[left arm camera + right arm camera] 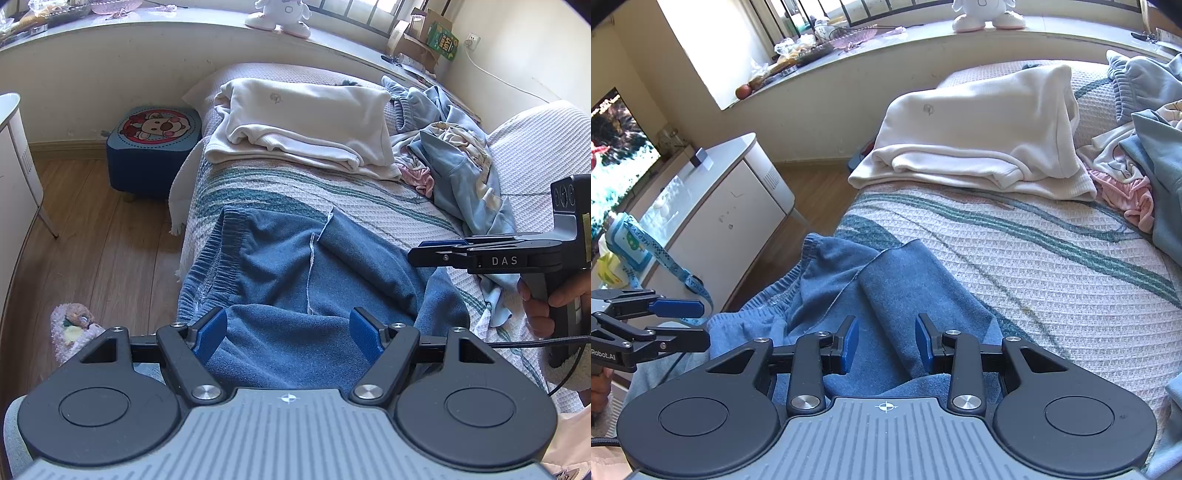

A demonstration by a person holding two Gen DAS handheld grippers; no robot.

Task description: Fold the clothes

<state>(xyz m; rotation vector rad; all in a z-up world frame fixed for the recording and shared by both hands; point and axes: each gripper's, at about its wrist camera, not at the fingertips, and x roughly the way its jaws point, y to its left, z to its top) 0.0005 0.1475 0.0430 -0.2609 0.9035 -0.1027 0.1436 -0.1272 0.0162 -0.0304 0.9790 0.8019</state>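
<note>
1. A blue stool [153, 147] with a cartoon face on its top stands on the wooden floor at about ten o'clock from the bed, close against its edge.
2. The left gripper [288, 334] hangs over the near end of the bed, its blue pads spread wide apart. Dark blue fabric lies below and between them, but I see no pad pressing on it.
3. The blue trousers [295, 266] lie rumpled at the near end of the bedspread [369, 199], elastic waistband at about nine o'clock, one flap turned over the middle.
4. At twelve o'clock from the trousers, further up the bed, sits a stack of folded cream garments [303, 122].
5. The right gripper [886, 341] hovers over the same trousers. Its pads stand narrower than the other tool's, with a clear gap between them, and nothing is nipped in it.
6. A hand [546, 306] grips that tool's handle at three o'clock in the left wrist view.
7. A loose heap of pale blue and pink clothes [454, 162] lies at about two o'clock, beside the cream stack.
</note>
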